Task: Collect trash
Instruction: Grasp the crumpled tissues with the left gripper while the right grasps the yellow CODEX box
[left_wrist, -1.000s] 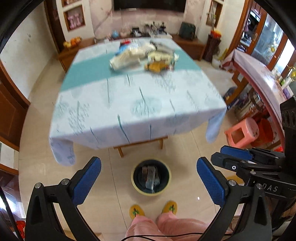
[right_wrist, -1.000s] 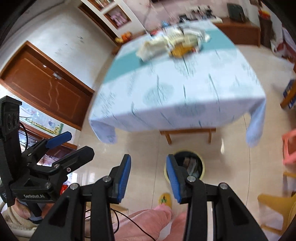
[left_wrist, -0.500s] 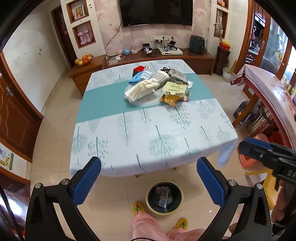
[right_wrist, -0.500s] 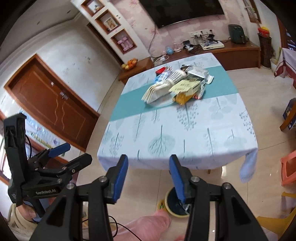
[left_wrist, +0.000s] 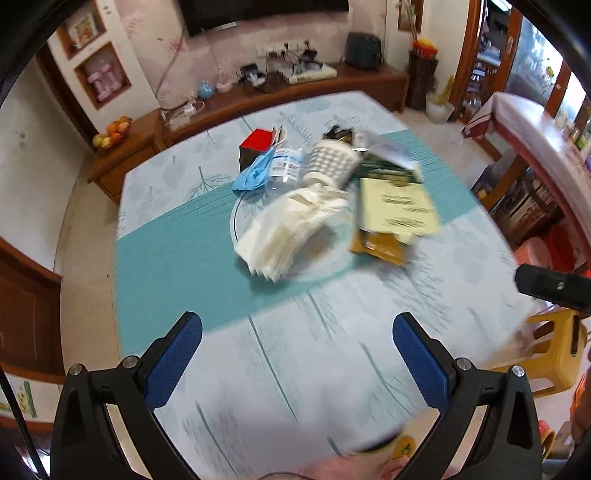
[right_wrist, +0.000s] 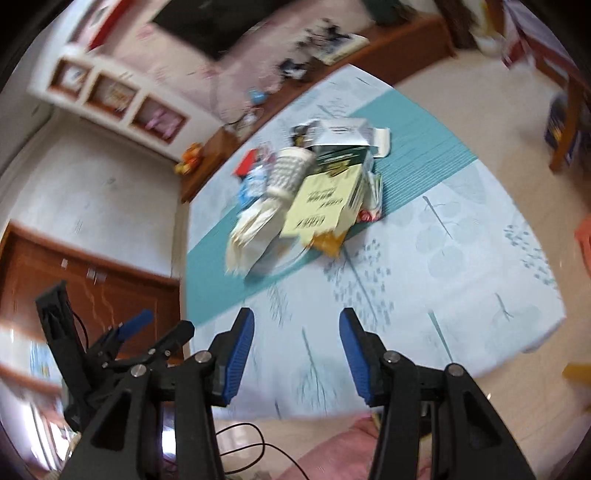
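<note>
Trash lies heaped in the middle of the table (left_wrist: 332, 369), on and around a clear glass plate (left_wrist: 317, 258) that sits on the teal band of the tablecloth. The heap holds a stack of white paper napkins (left_wrist: 291, 229), a pale yellow carton (left_wrist: 399, 208) resting on an orange packet (left_wrist: 380, 247), a checked paper cup (left_wrist: 330, 164) on its side, a clear plastic bottle (left_wrist: 286, 170), a blue face mask (left_wrist: 255, 173) and a red and black box (left_wrist: 256, 146). The left claw (left_wrist: 297, 363) hangs over the near part of the table with its jaws wide apart and nothing between them. The right claw (right_wrist: 297, 360) also stands over the near edge, jaws about half apart and empty, having just been opening. Both views are blurred. A yellow plastic stool (left_wrist: 554, 350) stands on the floor beside the table.
</note>
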